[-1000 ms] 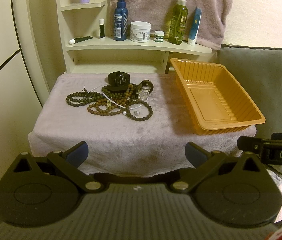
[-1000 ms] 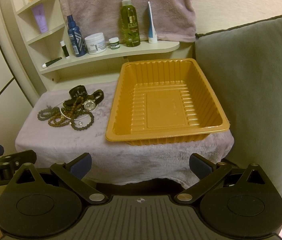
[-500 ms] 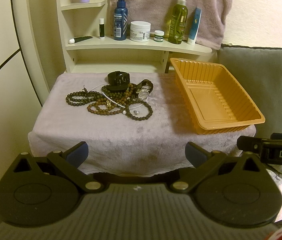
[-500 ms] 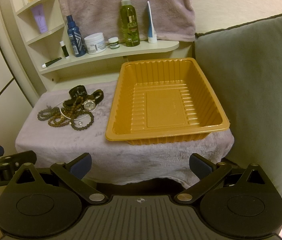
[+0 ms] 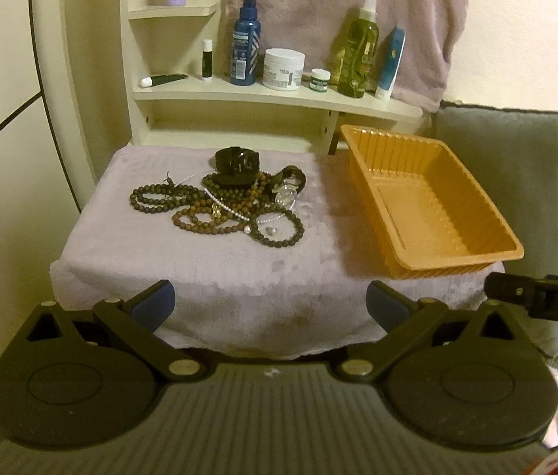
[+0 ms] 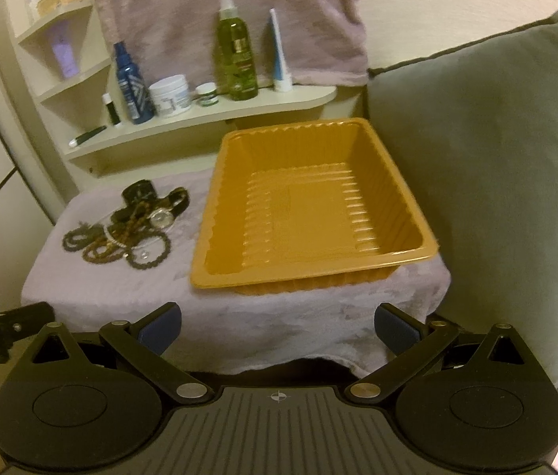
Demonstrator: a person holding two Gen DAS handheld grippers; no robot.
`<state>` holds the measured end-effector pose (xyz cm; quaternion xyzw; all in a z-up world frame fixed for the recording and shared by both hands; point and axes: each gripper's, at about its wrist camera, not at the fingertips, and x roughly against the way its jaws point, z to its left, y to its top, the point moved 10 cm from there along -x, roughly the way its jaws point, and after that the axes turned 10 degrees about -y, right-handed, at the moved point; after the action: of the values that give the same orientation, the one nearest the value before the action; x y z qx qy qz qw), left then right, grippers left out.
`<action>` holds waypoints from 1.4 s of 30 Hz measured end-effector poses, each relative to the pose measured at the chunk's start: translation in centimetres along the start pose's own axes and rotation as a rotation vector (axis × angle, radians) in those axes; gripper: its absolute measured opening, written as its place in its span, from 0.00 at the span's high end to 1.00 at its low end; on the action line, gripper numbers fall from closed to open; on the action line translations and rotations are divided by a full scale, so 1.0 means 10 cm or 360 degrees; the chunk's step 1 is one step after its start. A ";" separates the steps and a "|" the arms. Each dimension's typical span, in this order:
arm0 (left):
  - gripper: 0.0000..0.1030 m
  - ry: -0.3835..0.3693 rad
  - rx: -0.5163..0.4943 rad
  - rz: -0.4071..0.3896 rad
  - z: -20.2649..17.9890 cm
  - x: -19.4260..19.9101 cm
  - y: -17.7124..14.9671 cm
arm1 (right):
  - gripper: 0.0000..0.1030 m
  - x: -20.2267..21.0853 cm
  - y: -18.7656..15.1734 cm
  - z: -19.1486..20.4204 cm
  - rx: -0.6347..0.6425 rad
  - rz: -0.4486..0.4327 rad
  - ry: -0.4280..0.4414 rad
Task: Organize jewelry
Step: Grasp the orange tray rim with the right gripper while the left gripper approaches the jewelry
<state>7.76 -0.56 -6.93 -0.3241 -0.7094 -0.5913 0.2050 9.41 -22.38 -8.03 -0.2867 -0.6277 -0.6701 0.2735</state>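
Note:
A pile of jewelry [image 5: 231, 206] lies on the cloth-covered table [image 5: 199, 277]: brown and dark bead bracelets, a thin pearl strand, a watch and a black band. It also shows in the right wrist view [image 6: 128, 229]. An empty orange plastic tray [image 5: 473, 253] stands to the right of the pile and shows in the right wrist view [image 6: 215, 213] too. My left gripper [image 5: 271, 304] is open and empty, short of the table's front edge. My right gripper [image 6: 277, 326] is open and empty, in front of the tray.
A cream shelf [image 5: 279, 97] behind the table holds bottles, jars and tubes. A pink towel [image 5: 338, 8] hangs above it. A grey-green cushion [image 6: 477, 178] stands right of the tray. The right gripper's body [image 5: 540, 301] shows in the left wrist view.
Both grippers have edged slightly forward toward the table. The jewelry and the tray have not moved.

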 end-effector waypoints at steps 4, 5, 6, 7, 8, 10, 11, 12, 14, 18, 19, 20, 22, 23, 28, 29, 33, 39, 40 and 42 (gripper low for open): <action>0.01 -0.0015 0.0043 -0.0034 0.09 -0.05 0.05 | 0.00 -0.02 0.07 -0.14 -0.0037 -0.0076 -0.0040; 0.01 -0.0014 0.0059 -0.0042 0.11 -0.07 0.07 | 0.00 -0.03 0.09 -0.17 -0.0039 -0.0102 -0.0059; 0.01 -0.0015 0.0068 -0.0050 0.14 -0.08 0.08 | 0.00 -0.03 0.11 -0.21 -0.0044 -0.0140 -0.0073; 0.01 -0.0018 0.0075 -0.0057 0.15 -0.09 0.10 | 0.00 -0.03 0.13 -0.25 -0.0042 -0.0176 -0.0081; 0.01 -0.0023 0.0083 -0.0064 0.17 -0.10 0.12 | 0.00 -0.04 0.16 -0.28 -0.0036 -0.0213 -0.0098; 0.01 -0.0030 0.0093 -0.0083 0.20 -0.12 0.15 | 0.00 -0.07 0.20 -0.37 -0.0018 -0.0280 -0.0131; 0.01 -0.0029 0.0096 -0.0091 0.22 -0.12 0.17 | 0.00 -0.10 0.23 -0.41 -0.0017 -0.0304 -0.0140; 0.01 -0.0028 0.0097 -0.0100 0.22 -0.14 0.18 | 0.01 -0.13 0.24 -0.46 -0.0027 -0.0320 -0.0141; 0.01 -0.0027 0.0089 -0.0114 0.23 -0.16 0.21 | 0.01 -0.20 0.28 -0.55 -0.0048 -0.0346 -0.0159; 0.01 -0.0031 0.0065 -0.0134 0.20 -0.20 0.24 | 0.01 -0.37 0.35 -0.76 -0.0112 -0.0392 -0.0184; 0.01 -0.0031 0.0061 -0.0133 0.19 -0.21 0.24 | 0.01 -0.41 0.36 -0.81 -0.0121 -0.0395 -0.0189; 0.01 -0.0029 0.0053 -0.0134 0.17 -0.22 0.24 | 0.02 -0.47 0.38 -0.85 -0.0133 -0.0395 -0.0185; 0.01 -0.0030 0.0037 -0.0130 0.15 -0.25 0.23 | 0.14 -0.59 0.40 -0.88 -0.0136 -0.0378 -0.0165; 0.01 -0.0032 0.0031 -0.0128 0.14 -0.27 0.23 | 0.15 -0.64 0.41 -0.89 -0.0141 -0.0360 -0.0147; 0.01 -0.0029 -0.0002 -0.0114 0.11 -0.36 0.21 | 0.26 -0.83 0.45 -0.94 -0.0152 -0.0355 -0.0127; 0.01 -0.0029 -0.0002 -0.0111 0.10 -0.38 0.21 | 0.28 -0.86 0.46 -0.94 -0.0148 -0.0358 -0.0133; 0.01 -0.0057 0.0003 -0.0098 0.09 -0.48 0.22 | 0.39 -1.00 0.47 -0.95 -0.0166 -0.0334 -0.0099; 0.01 -0.0076 0.0009 -0.0063 0.08 -0.60 0.25 | 0.54 -1.21 0.44 -0.89 -0.0173 -0.0235 -0.0056; 0.01 -0.0076 0.0013 -0.0063 0.08 -0.61 0.25 | 0.57 -1.24 0.43 -0.89 -0.0176 -0.0219 -0.0051; 0.01 -0.0070 0.0023 -0.0057 0.10 -0.62 0.25 | 0.61 -1.28 0.43 -0.88 -0.0189 -0.0194 -0.0038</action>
<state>14.00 -0.71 -9.54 -0.3227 -0.7237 -0.5824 0.1813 21.00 -31.33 -14.84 -0.2716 -0.6064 -0.7180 0.2072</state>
